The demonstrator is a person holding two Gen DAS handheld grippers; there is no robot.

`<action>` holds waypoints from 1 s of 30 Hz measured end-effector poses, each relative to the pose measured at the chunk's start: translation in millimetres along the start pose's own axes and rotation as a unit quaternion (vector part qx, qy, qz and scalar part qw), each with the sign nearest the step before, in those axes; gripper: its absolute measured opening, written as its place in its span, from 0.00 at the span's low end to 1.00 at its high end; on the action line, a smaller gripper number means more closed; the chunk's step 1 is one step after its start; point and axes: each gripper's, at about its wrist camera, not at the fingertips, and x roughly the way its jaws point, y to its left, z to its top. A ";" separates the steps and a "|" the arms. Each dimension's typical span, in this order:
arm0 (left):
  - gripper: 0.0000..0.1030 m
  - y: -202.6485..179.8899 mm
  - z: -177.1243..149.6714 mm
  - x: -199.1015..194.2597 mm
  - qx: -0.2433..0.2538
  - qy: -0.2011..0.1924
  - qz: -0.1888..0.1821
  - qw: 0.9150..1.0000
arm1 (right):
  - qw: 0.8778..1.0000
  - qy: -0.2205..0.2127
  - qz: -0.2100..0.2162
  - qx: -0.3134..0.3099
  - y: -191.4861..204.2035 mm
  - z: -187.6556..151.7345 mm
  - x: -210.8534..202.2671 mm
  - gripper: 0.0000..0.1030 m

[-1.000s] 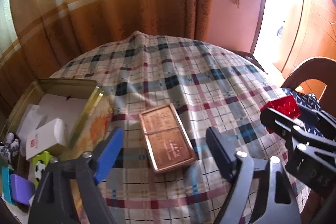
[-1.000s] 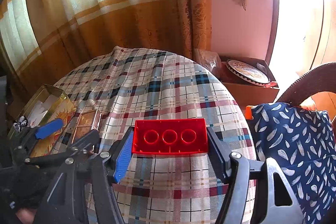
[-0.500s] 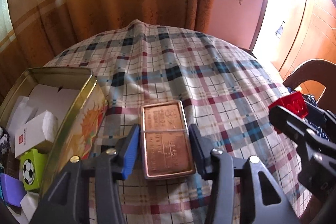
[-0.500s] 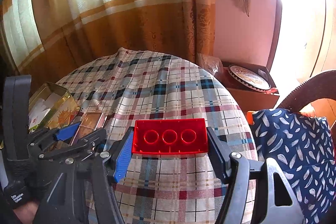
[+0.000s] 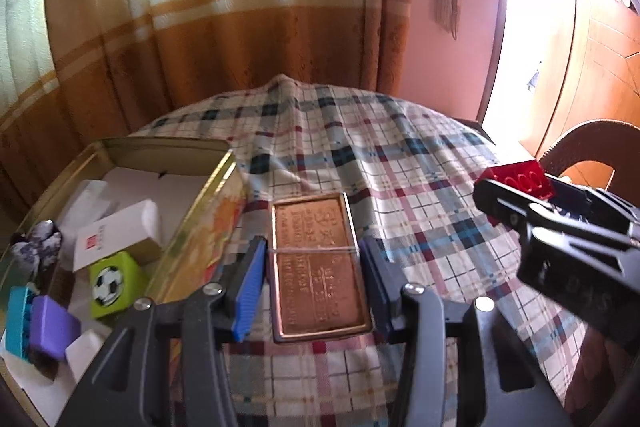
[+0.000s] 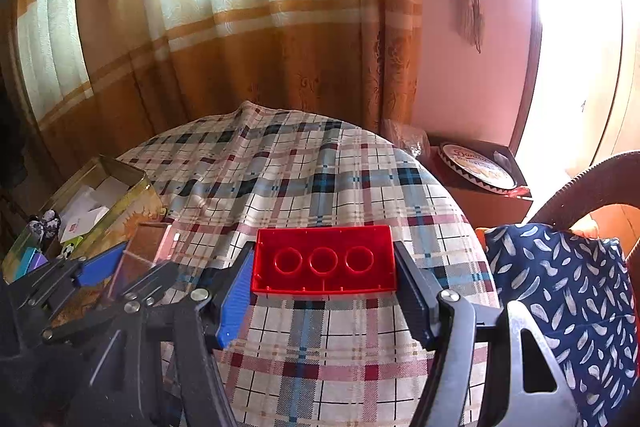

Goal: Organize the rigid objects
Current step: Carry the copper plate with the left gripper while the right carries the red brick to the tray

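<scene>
We note the left gripper (image 5: 312, 287) has closed from a wide spread onto the flat copper-coloured rectangular metal tin (image 5: 318, 267); its pads now press both long sides. The tin, skewed on the plaid tablecloth (image 5: 360, 147) a second ago, now sits square between the fingers and appears lifted slightly off the cloth.

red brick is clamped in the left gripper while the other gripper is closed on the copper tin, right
Not quite: the red brick is clamped in the right gripper, as the right wrist view shows. The left gripper is the one closed on the copper tin.
</scene>
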 end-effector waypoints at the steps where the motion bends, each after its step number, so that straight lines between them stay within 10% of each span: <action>1: 0.45 3.3 -0.4 -4.3 -0.007 -0.006 -0.001 1.000 | 1.000 -0.002 0.002 0.001 0.1 -0.1 -0.8 0.65; 30: 0.45 49.4 -33.7 -72.6 -0.043 -0.090 0.028 0.995 | 0.997 -0.053 0.044 -0.028 31.6 -12.4 -28.2 0.65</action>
